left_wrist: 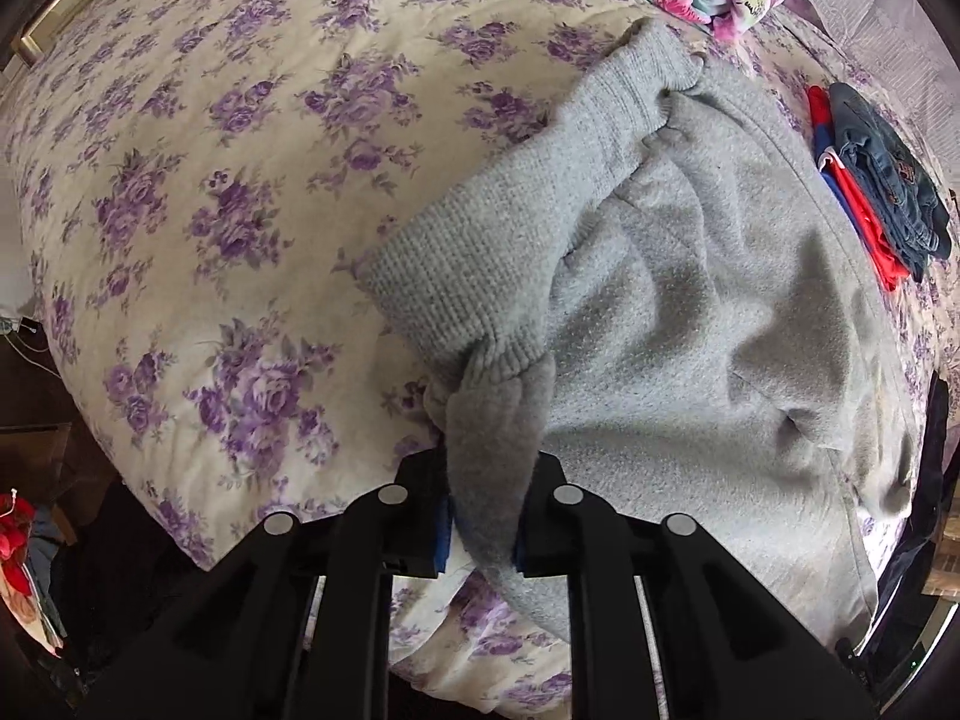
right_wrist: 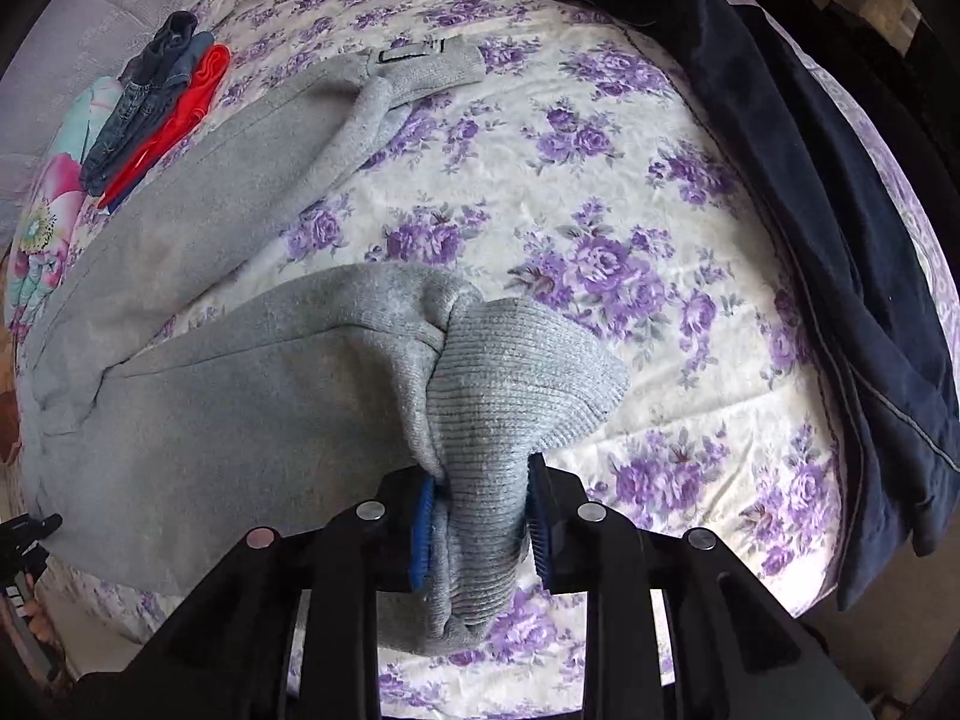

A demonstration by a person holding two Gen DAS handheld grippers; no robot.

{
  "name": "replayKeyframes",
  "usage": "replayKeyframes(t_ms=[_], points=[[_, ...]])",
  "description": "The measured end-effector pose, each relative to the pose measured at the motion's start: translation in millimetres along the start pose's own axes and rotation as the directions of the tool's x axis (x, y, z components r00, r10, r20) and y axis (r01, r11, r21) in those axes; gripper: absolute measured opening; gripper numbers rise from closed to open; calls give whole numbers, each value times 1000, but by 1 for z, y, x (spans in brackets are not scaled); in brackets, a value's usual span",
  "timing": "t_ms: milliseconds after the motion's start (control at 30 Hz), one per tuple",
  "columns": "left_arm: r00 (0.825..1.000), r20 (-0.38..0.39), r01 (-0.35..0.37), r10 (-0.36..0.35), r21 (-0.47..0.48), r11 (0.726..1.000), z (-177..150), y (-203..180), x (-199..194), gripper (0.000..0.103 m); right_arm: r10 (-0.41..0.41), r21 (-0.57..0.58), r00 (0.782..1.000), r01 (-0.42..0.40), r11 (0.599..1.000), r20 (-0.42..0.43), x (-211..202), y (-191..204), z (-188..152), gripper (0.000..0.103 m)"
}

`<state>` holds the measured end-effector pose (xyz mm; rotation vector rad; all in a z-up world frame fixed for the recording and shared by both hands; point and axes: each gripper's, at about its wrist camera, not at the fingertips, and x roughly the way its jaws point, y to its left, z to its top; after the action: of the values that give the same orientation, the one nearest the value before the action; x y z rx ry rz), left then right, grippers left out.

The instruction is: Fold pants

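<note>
A: Where are the pants [left_wrist: 690, 312] right now?

B: Spread on the bed [left_wrist: 198, 192], grey, one leg stretched toward the far side, the other bunched near us. The left gripper [left_wrist: 480, 531] is clenched on a pinch of the plain fleece just next to a ribbed band. The right gripper [right_wrist: 480, 531] is grasping a ribbed cuff [right_wrist: 510, 396], with cloth filling the gap between its blue pads [right_wrist: 422, 531].

A: So both ends are caught. How should the fold go?

B: I'd lift both together and keep them level, so the cloth hangs flat rather than twisting. Then carry the cuff across to meet the other leg's cuff [right_wrist: 420, 69], edges lined up, and lay it down before letting go.

A: Anything to watch?

B: The fleece looks thick and slack, so it may sag in the middle. The dark blanket [right_wrist: 810, 180] on the right and the small pile of clothes [left_wrist: 876, 180] lie close; keep the swing clear of both.
</note>
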<state>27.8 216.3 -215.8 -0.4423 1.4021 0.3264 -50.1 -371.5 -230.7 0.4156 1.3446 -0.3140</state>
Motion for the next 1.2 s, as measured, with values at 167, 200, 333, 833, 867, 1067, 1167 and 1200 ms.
replayKeyframes(t_ms=[167,200,333,833,867,1067,1167,1200], points=[[991,-3,-132,133,101,986,6,-18,36,22,-126,-111,990,132,985,63,47,5,-10,55],[986,-8,-165,168,132,977,7,-27,32,24,-208,-169,977,214,962,53,47,16,-7,61],[975,65,-221,212,223,949,-4,-37,-9,53,-305,-291,947,320,902,96,15,32,-4,70],[963,264,-190,59,505,842,151,-152,-32,81,-141,-114,980,157,981,138,29,75,169,91],[971,232,-178,57,542,822,157,-162,-15,80,-166,-90,979,177,980,117,41,72,175,91],[969,170,-244,179,534,810,179,-181,59,71,-37,-17,993,40,999,113,56,69,204,15],[973,154,-225,170,497,838,189,-176,71,71,-10,-12,962,14,1000,273,19,71,218,15],[970,165,-236,176,503,831,187,-178,73,71,10,8,957,-12,1000,291,14,68,221,15]])
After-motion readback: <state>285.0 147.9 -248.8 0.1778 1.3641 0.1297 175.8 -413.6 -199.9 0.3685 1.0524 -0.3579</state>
